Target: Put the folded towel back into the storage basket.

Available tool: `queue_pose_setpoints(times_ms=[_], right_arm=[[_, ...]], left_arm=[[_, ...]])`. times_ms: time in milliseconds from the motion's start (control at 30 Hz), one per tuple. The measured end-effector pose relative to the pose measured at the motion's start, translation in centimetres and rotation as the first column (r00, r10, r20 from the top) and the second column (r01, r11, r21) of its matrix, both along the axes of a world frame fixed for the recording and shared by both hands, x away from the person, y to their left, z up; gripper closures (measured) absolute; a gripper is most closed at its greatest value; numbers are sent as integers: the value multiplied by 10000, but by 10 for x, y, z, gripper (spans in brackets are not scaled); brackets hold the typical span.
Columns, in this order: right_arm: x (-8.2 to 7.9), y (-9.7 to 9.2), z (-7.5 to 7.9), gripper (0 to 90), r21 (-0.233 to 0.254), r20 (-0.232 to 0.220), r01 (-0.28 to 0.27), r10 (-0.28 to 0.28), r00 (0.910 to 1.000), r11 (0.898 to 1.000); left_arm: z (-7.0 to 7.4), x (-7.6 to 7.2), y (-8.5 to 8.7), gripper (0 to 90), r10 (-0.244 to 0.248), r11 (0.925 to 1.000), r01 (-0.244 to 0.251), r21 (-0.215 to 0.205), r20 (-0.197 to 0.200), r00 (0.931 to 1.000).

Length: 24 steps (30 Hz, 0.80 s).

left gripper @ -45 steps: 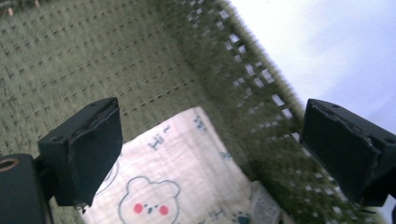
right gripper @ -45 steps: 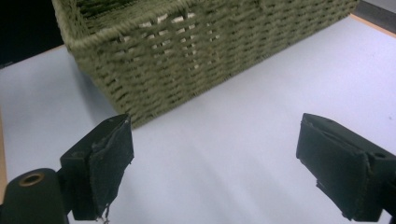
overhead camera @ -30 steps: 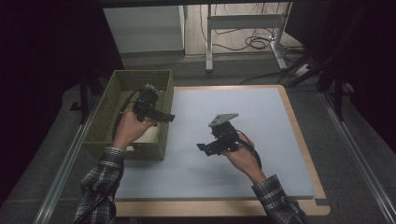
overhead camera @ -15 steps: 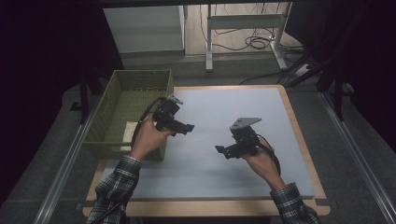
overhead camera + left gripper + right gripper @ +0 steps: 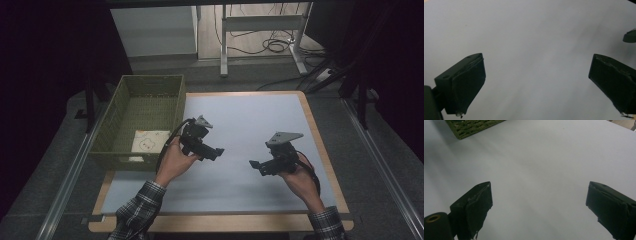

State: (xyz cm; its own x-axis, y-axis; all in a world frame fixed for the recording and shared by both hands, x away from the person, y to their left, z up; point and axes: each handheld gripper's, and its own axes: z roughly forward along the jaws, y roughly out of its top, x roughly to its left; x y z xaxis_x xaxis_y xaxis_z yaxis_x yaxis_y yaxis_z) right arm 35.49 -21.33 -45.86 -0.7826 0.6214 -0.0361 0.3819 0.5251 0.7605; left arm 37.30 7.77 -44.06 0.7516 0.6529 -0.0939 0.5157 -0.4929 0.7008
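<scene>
Two grippers over a bare mat, jaws apart

High view. Pale blue-grey mat (image 5: pixel 250 125) covers a wooden-edged table (image 5: pixel 322 150); matte, smooth, nothing lying on it. Dark grey floor around, metal rails at either side. Beyond the table: white table legs (image 5: pixel 223 45), loose black cables (image 5: pixel 272 46) on a lighter floor, black drapes left and right. Olive woven basket (image 5: pixel 177 107), rectangular, straight-walled, sits at the mat's left edge. Inside, near its front wall, a flat white sheet (image 5: pixel 147 141) with a faint drawn outline; what it shows cannot be told. Left gripper (image 5: pixel 214 153), black, angular, grey three-cornered plate on top, held just beside the basket's right wall, pointing right. Right gripper (image 5: pixel 255 166), same build, held well apart from it, pointing left. Plaid sleeves (image 5: pixel 137 210) at the bottom edge.

Left gripper view. Two black blocky jaws, taped faces with ragged edges, stand wide apart with nothing between them. Plain mat (image 5: pixel 531 50) beneath, slightly blurred. Tip of the other gripper at the right edge.

Right gripper view. Jaws likewise wide apart, holding nothing. Mat (image 5: pixel 544 165) below; basket corner (image 5: pixel 471 127), coarse green weave, at top left.
</scene>
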Motion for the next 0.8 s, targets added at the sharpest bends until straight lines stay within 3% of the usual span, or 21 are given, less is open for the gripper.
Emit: queue_pose_setpoints(times_ms=[267, 467, 800], right_arm=[[-9, -24, -2, 72, 105, 33, 258, -258, 9997, 9996], [-19, -40, -7, 71, 191, -64, 411, -410, 9991, 9990], [-32, -55, -24, 71, 189, -137, 594, -591, 9982, 9981]], left_arm=[[-12, -19, -8, 12, -142, 9992, 153, -367, 304, 9994], [-21, -37, -10, 11, -273, 9988, 292, -403, 478, 9985], [-46, -62, 0, 10, -168, 9987, 196, -480, 579, 9982]])
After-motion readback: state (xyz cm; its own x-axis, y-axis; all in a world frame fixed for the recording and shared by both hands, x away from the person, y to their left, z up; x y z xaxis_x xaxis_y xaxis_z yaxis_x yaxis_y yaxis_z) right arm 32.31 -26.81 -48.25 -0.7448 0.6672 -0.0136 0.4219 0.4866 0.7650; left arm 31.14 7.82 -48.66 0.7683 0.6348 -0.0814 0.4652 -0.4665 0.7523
